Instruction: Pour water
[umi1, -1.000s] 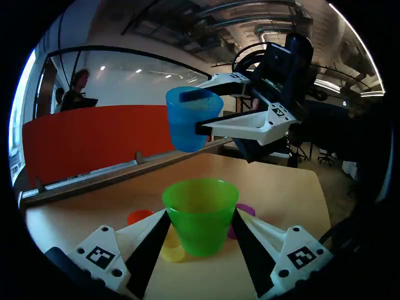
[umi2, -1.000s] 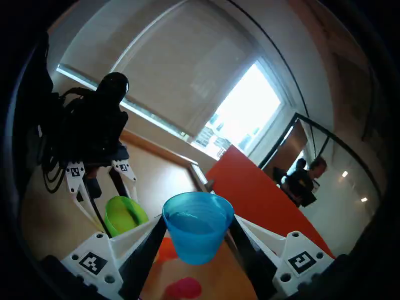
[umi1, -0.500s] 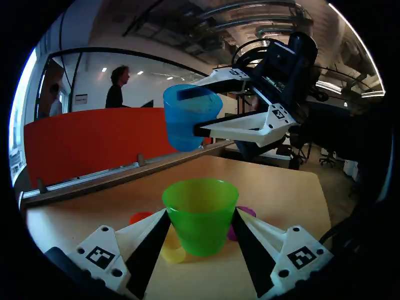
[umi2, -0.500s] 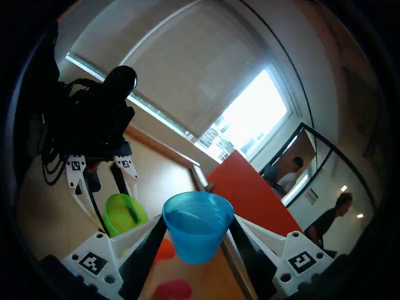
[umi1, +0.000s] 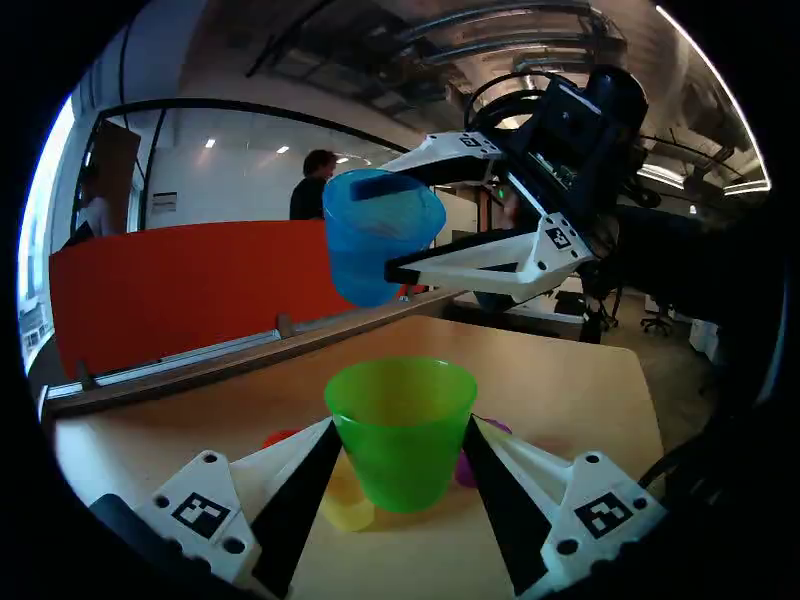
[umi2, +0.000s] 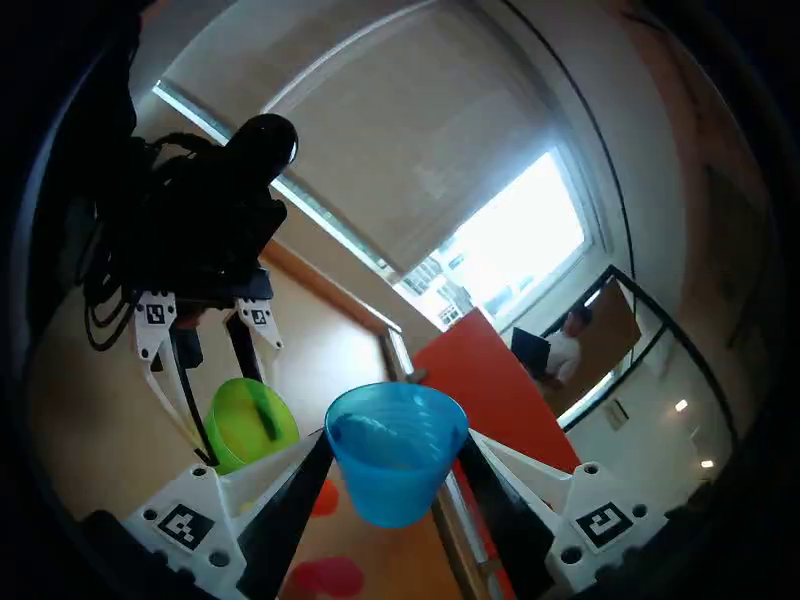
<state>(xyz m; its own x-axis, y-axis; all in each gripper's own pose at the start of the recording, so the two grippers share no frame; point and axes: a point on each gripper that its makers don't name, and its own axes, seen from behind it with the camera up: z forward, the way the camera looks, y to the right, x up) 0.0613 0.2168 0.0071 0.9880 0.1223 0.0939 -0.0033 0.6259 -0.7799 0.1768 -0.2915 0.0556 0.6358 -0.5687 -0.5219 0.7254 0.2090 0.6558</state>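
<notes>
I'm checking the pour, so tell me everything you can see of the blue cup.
The blue cup is translucent plastic, tapered, wider at the rim. It hangs in the air, slightly tilted, clamped between the right gripper's two fingers, higher than the green cup. Water shows inside it; none is spilling. Nothing else touches it.

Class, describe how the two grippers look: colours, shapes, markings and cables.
The left gripper and right gripper match: white wedge-shaped fingers with black inner pads, a square black-and-white marker on each. Seen from afar, each body is black, with looping black cables.
</notes>
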